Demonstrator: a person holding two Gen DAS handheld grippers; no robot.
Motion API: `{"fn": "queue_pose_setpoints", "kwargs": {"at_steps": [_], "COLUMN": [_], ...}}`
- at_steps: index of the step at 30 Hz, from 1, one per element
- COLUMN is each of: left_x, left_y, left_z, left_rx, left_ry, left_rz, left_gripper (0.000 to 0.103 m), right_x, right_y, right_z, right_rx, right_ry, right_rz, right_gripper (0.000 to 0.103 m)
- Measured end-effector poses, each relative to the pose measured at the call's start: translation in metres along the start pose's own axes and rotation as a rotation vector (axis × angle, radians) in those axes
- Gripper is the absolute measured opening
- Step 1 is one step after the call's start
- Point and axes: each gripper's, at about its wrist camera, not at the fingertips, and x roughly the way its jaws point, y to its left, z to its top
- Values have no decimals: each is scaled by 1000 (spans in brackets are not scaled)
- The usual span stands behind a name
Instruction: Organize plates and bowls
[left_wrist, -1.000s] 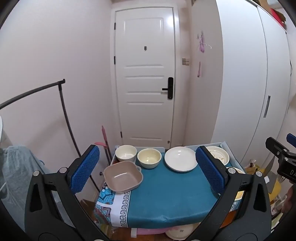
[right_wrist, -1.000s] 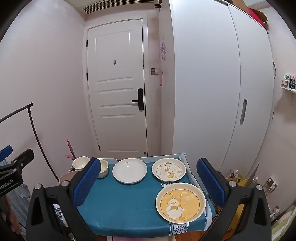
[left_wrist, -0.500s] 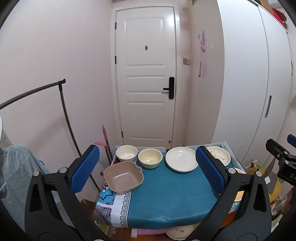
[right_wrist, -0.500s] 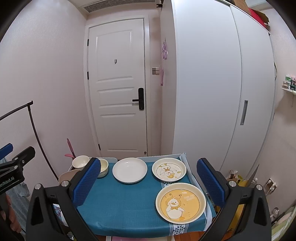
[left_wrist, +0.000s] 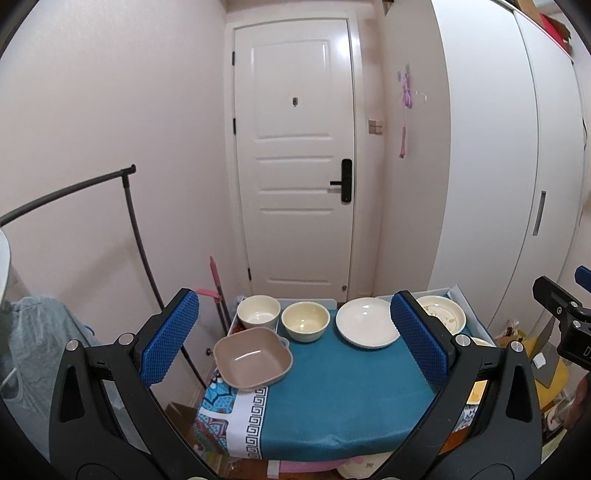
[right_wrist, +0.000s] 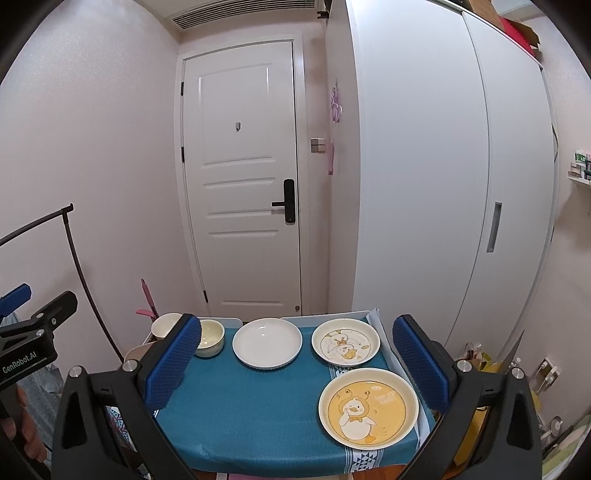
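Note:
A small table with a teal cloth (left_wrist: 343, 398) (right_wrist: 255, 410) holds the dishes. At its left are a tan square bowl (left_wrist: 253, 363), a white bowl (left_wrist: 258, 316) and a cream bowl (left_wrist: 305, 320) (right_wrist: 209, 336). A plain white plate (left_wrist: 367, 327) (right_wrist: 267, 343) lies at the back middle. A white duck plate (right_wrist: 345, 342) (left_wrist: 441, 314) lies at the back right, a yellow duck plate (right_wrist: 368, 407) at the front right. My left gripper (left_wrist: 295, 334) and right gripper (right_wrist: 297, 358) are both open and empty, held above the table's near edge.
A white door (left_wrist: 295, 166) stands behind the table, a white wardrobe (right_wrist: 443, 184) to the right. A black clothes rail (left_wrist: 110, 206) curves at the left. More dishes sit below the table (left_wrist: 358, 470). The table's edges drop off on all sides.
Both views have shifted only very slightly; the dishes have not moved and both grippers stay open.

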Motion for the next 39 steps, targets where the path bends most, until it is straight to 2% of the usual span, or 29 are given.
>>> {"fn": "queue_pose_setpoints", "kwargs": {"at_steps": [39], "left_x": [0], "left_y": [6], "left_z": [9], "left_rx": [-13], "left_ry": [13], "left_rz": [21], "left_gripper": [103], "right_x": [4], "right_y": [4], "right_z": [0], "right_rx": [-5], "right_ry": [0], "right_rz": [5], "right_gripper": [103]}}
